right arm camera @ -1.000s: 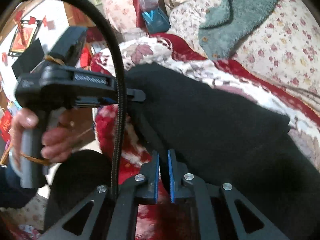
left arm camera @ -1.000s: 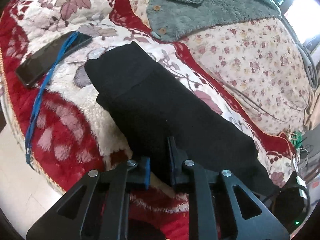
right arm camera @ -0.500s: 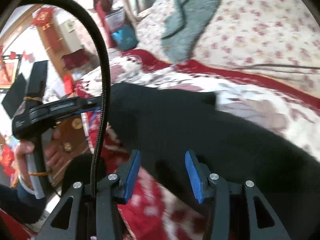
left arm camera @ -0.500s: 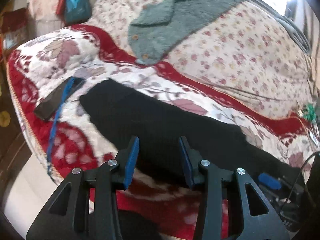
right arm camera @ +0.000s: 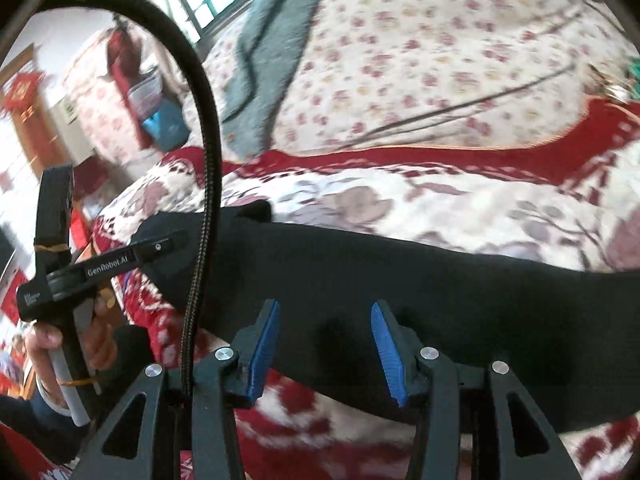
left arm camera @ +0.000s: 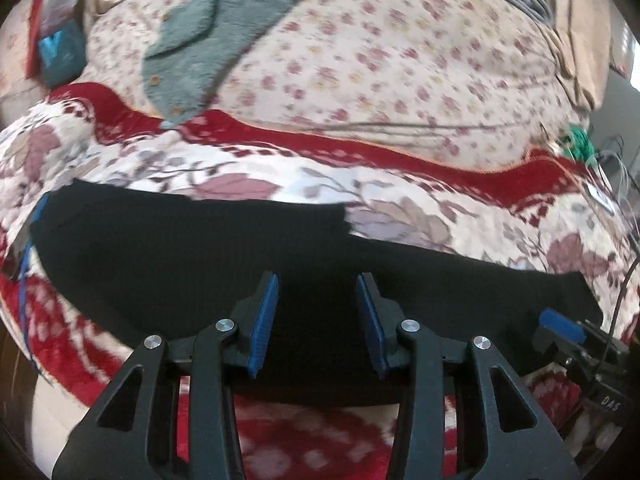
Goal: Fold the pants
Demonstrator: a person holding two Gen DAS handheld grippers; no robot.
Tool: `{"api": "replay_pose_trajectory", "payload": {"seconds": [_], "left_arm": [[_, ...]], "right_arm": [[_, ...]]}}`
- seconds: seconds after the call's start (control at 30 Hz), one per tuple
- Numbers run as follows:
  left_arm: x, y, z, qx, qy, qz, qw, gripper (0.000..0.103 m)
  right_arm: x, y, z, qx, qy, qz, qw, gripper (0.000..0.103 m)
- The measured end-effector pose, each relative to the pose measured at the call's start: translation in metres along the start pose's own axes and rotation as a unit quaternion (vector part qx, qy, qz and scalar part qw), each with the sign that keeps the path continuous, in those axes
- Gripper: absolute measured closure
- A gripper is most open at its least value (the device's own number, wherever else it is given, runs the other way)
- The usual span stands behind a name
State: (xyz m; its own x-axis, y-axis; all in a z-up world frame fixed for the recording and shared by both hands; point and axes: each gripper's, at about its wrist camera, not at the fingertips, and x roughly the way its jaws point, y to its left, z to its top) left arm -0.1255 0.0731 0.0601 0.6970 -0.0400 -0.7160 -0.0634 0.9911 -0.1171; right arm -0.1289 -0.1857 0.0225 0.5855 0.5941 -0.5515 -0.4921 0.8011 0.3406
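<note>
The black pants (left arm camera: 224,248) lie folded lengthwise as a long dark band across the red and cream floral blanket (left arm camera: 400,208); they also show in the right wrist view (right arm camera: 400,272). My left gripper (left arm camera: 316,320) is open and empty, hovering just over the near edge of the pants. My right gripper (right arm camera: 324,344) is open and empty above the near edge further along. The left gripper also shows from the side in the right wrist view (right arm camera: 132,260), and the right gripper's tip shows at the left wrist view's right edge (left arm camera: 560,324).
A grey-green fleece garment (left arm camera: 224,28) lies on the flowered quilt (left arm camera: 400,60) behind the blanket. A blue cord (left arm camera: 24,272) runs by the pants' left end. Thin cables (left arm camera: 392,126) cross the quilt. A black hose (right arm camera: 208,128) arcs before the right camera.
Both grippers were shut on the near edge of the pants a second ago. They have opened, let go and pulled back, and the pants now lie flat on the blanket.
</note>
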Motion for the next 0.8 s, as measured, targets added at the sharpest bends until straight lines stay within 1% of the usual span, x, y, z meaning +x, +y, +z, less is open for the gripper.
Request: {"api": "replay_pose_trajectory", "payload": {"seconds": [0.17, 0.3, 0.8], "left_arm": [[0.010, -0.026, -0.001, 0.021, 0.001, -0.006, 0.9998, 0.064], [0.015, -0.036, -0.001, 0.026, 0.006, -0.010, 0.9996, 0.064], [0.026, -0.047, -0.004, 0.036, 0.010, -0.002, 0.9993, 0.064]], "right_arm": [[-0.009, -0.015, -0.003, 0.019, -0.007, -0.016, 1.000, 0.055], [-0.008, -0.021, -0.003, 0.031, -0.005, -0.017, 0.999, 0.055], [-0.008, -0.030, -0.007, 0.045, -0.003, -0.023, 0.999, 0.055]]}}
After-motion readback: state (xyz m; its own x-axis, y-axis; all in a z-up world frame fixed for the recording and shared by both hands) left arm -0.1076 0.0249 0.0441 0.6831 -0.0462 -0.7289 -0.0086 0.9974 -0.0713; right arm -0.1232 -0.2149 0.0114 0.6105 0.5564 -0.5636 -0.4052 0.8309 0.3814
